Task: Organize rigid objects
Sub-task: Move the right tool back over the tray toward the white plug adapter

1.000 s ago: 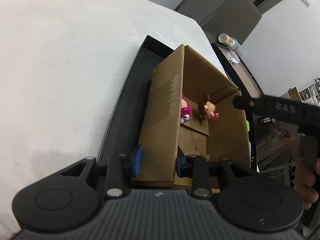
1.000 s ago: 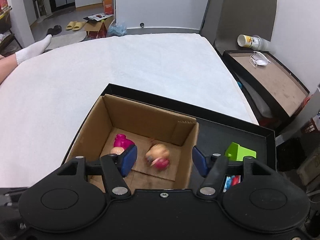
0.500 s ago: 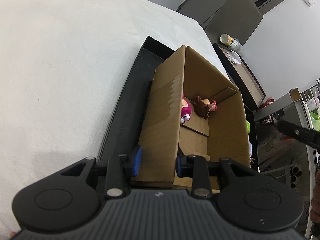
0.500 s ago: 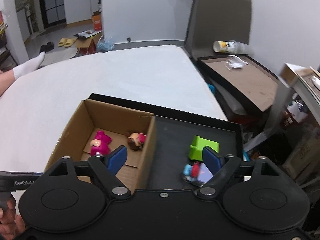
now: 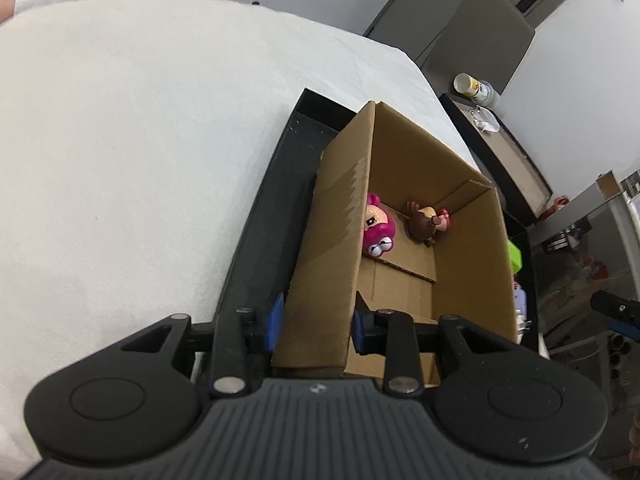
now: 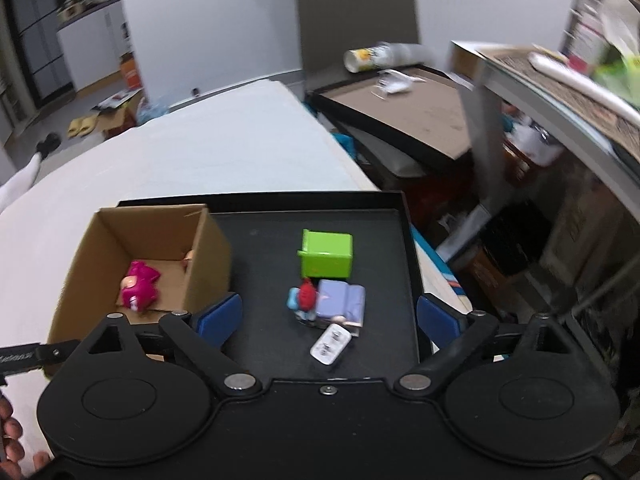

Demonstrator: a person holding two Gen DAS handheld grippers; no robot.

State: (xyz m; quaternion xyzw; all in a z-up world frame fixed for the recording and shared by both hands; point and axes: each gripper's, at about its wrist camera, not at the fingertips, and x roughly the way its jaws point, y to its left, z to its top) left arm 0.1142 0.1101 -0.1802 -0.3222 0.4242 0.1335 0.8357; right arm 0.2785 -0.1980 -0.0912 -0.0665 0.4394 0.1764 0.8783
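The left gripper (image 5: 316, 322) has a black body with ribbed grey plastic, silver round screws and blue finger pads (image 5: 275, 322). The right gripper (image 6: 328, 314) is black too, with blue pads (image 6: 220, 314) and silver screws.

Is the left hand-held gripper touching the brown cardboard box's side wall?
Touching. In the left wrist view the left hand-held gripper straddles the near wall of the brown cardboard box, with both blue pads pressed against the cardboard and no gap on either side.
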